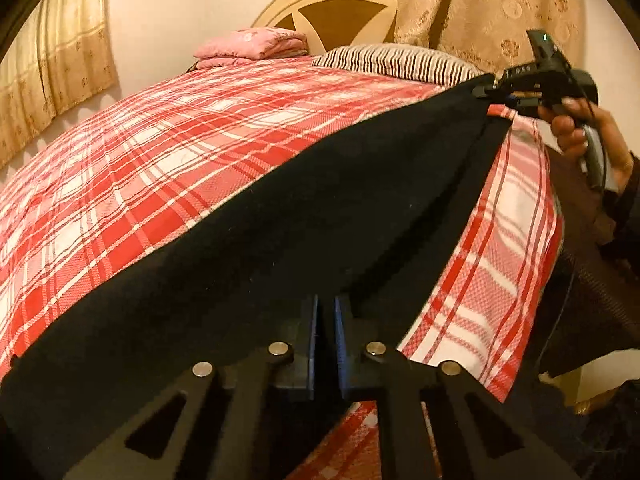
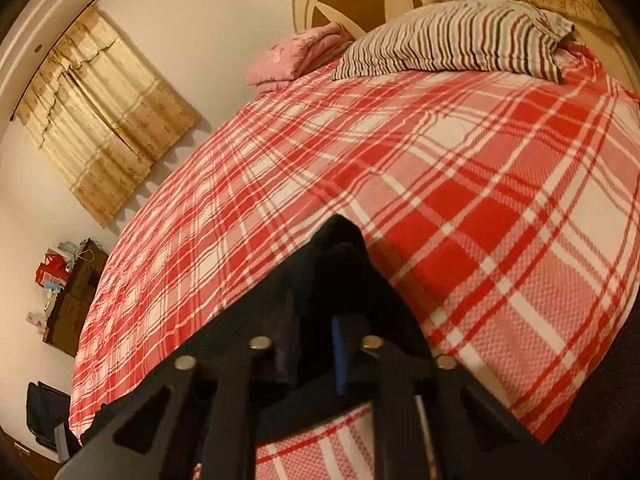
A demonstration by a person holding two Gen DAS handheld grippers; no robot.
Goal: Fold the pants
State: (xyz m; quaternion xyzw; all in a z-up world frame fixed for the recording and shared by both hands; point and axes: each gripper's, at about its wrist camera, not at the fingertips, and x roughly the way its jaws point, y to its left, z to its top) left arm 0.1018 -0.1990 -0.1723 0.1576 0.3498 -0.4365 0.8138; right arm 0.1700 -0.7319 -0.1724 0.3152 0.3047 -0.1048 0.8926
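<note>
Pants near striped pillow

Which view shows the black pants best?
The left wrist view: the pants stretch across the bed between both tools. The right wrist view shows only a bunched corner in the right tool.

**No readable text in your views**

You have nothing legible to go by. The one trace of writing is a short row of pale characters on the body of your right gripper, seen from the left wrist camera, and it is too small and blurred to read. The pink folded bedding carries a faint printed motif, likewise unreadable from the right wrist camera.
</note>
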